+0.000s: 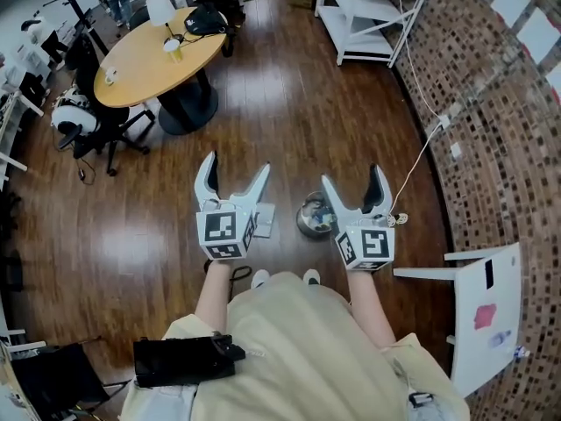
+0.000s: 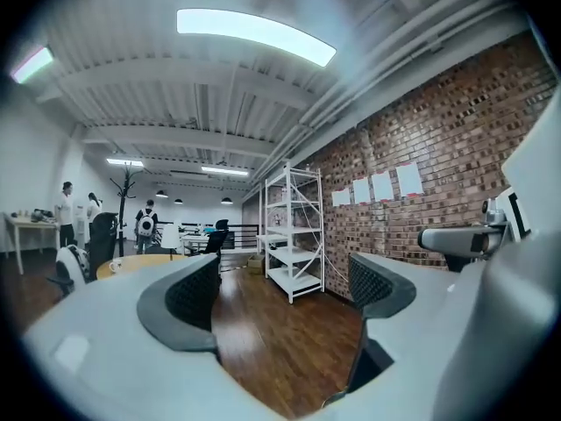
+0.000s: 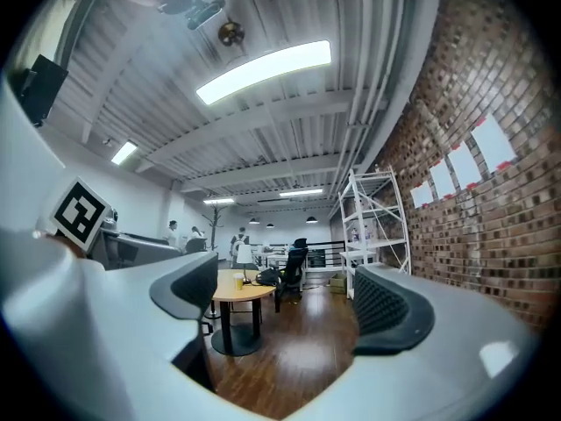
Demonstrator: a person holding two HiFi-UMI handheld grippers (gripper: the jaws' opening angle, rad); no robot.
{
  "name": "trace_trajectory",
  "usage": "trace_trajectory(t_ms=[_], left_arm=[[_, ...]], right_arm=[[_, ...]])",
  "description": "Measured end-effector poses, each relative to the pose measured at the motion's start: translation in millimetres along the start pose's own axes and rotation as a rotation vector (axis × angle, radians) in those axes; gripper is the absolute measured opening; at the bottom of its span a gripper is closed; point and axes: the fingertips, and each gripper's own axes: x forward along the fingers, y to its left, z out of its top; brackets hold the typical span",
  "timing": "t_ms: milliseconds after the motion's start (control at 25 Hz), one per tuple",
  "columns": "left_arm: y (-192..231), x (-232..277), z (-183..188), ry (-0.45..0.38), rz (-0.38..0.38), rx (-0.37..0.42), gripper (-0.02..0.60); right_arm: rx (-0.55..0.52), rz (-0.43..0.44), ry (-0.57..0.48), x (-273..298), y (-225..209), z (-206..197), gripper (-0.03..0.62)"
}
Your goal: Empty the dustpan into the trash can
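**Both Grippers Held Level and Empty Above the Trash Can**

At the upper left of the head view a round wooden bench is seen, with a white lamp and a cup carried on it. A black office chair is parked by its near edge. The left gripper is held out level in front of the person — its fingers are released and spread wide. In the left gripper view only distant floor is framed between them.

Just right of that gripper, on the dark wooden floor, a pale flat thing is partly covered by one finger. It is taken for the dustpan, though its shape cannot be fully made out. Beside it the trash can is stood upright on the floor, round and shiny, between the two grippers in the picture and close ahead of the person's shoes.

The right gripper is likewise held level — its fingers are parted wide and nothing is gripped; the far-off bench is seen through the gap.

Farther right, a white shelf rack is set near the brick wall. A white cable is run from that wall down to the floor, and a white panel with a pink patch is placed at the lower right.
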Motion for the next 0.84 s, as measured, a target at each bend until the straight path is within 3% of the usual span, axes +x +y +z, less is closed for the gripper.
trace_trajectory(t_ms=[160,560,840], left_arm=[[-5,0,-5,0.004,0.007,-0.02,0.42],[-28,0,-29,0.034,0.005,0.014,0.412],[-23,3,-36,0.032,-0.041,0.019,0.399]], right_arm=[[0.013,-0.044,0.006,-15,-6,-2,0.466],[0.016,-0.05,0.005,-36,-27,0,0.466],[0.041,-0.076,0.009,-32,-23,-8,0.466]])
